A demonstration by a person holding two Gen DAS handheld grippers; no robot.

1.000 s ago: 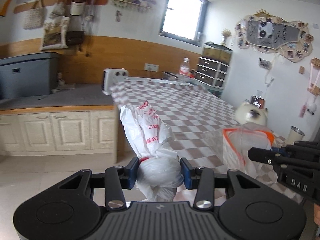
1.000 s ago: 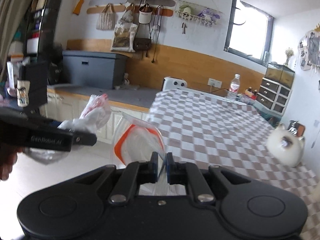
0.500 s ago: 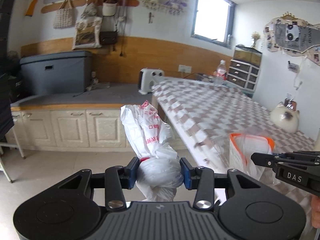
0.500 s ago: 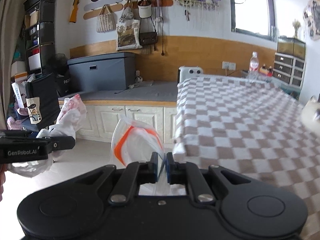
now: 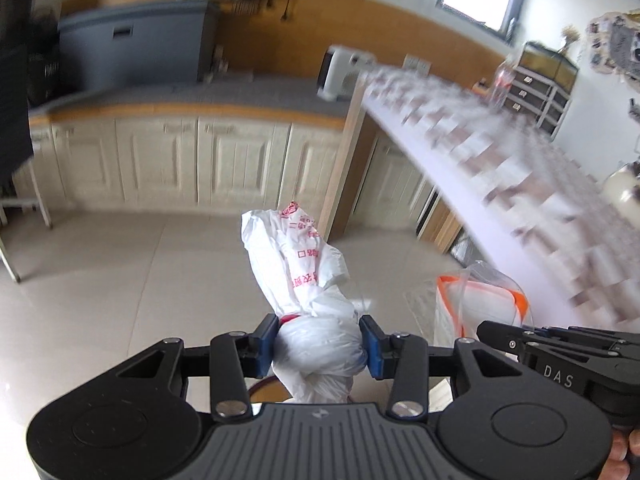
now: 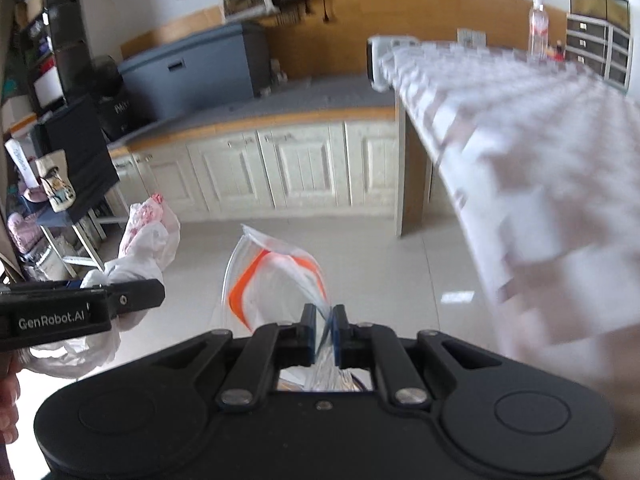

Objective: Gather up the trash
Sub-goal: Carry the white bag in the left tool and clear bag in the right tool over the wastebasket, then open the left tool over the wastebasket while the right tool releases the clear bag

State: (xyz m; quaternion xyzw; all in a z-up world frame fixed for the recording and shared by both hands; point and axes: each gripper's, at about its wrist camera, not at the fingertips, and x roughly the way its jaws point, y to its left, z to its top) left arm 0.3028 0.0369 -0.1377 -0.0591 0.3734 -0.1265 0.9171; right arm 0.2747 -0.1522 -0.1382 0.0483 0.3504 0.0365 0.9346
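Holding knotted white bag [image 5: 316, 344] clamped in left gripper [image 5: 319, 344], long axis rising away from fingers; clear orange-edged bag [image 6: 276, 280] pinched in nearly closed right gripper [image 6: 323, 332], just beside, both above floor [image 5: 160, 272], clear of checkered table [image 6: 520, 128].

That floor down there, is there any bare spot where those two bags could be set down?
Yes. The pale tiled floor lies bare between the cream cabinets and the checked table. It is crowded only at the far left, where a cluttered rack stands on thin legs.
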